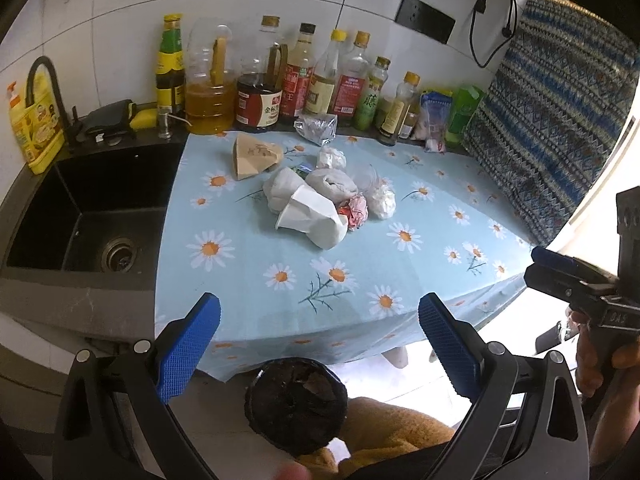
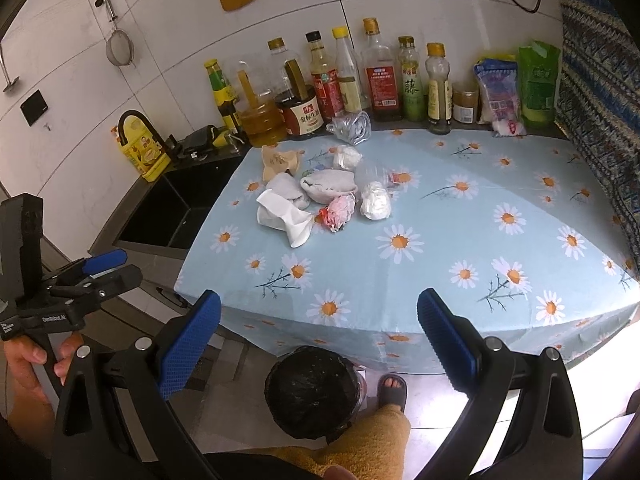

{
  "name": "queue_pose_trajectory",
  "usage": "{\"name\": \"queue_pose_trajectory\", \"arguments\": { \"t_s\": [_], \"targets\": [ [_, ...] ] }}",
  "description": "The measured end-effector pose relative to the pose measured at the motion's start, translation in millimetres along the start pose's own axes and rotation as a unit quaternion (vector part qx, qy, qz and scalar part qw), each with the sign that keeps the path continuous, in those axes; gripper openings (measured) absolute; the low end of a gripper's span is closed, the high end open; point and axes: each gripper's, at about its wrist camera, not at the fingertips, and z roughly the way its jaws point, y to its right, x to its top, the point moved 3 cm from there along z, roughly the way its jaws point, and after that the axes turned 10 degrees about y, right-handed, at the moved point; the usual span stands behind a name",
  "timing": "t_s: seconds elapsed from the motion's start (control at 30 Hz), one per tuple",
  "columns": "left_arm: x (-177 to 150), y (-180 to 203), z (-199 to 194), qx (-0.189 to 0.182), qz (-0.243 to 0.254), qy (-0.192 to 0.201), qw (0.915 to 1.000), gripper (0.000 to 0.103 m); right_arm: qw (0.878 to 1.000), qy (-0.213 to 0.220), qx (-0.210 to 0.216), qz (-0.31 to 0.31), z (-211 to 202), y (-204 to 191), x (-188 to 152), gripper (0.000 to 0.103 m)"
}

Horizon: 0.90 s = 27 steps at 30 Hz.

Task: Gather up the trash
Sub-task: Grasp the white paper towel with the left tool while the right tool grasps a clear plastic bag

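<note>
Both claws are held off the near edge of the worktop [image 2: 440, 216], which is covered by a daisy-print cloth. The left claw [image 1: 318, 320] is spread wide and nothing is gripped. The right claw [image 2: 318, 318] is likewise spread wide and empty. The trash [image 2: 316, 196], consisting of crumpled paper, wrappers and a crushed white cup [image 1: 310, 216], is clustered mid-worktop, well apart from both claws. A black-lined bin [image 2: 312, 392] is seen on the floor below the worktop edge. Bottles [image 2: 376, 76] are ranged along the wall.
</note>
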Motion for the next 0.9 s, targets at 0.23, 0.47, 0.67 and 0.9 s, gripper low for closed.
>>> {"name": "queue_pose_trajectory", "arguments": {
  "t_s": [0.23,0.47,0.67,0.9],
  "targets": [
    [11,7,52,-0.006,0.013,-0.023,0.9996,0.096,0.999,-0.032,0.027,0.007,52,32,20,0.097],
    [20,14,119,-0.002,0.031,-0.064,0.9975,0.096,0.996,-0.071,0.046,0.01,118,66,41,0.097],
    [26,10,166,0.018,0.047,-0.093,0.9945,0.096,0.992,-0.104,0.063,0.017,175,88,52,0.091],
    [32,7,203,0.024,0.068,-0.113,0.991,0.096,0.987,-0.14,0.077,0.028,226,104,57,0.079]
  ]
}}
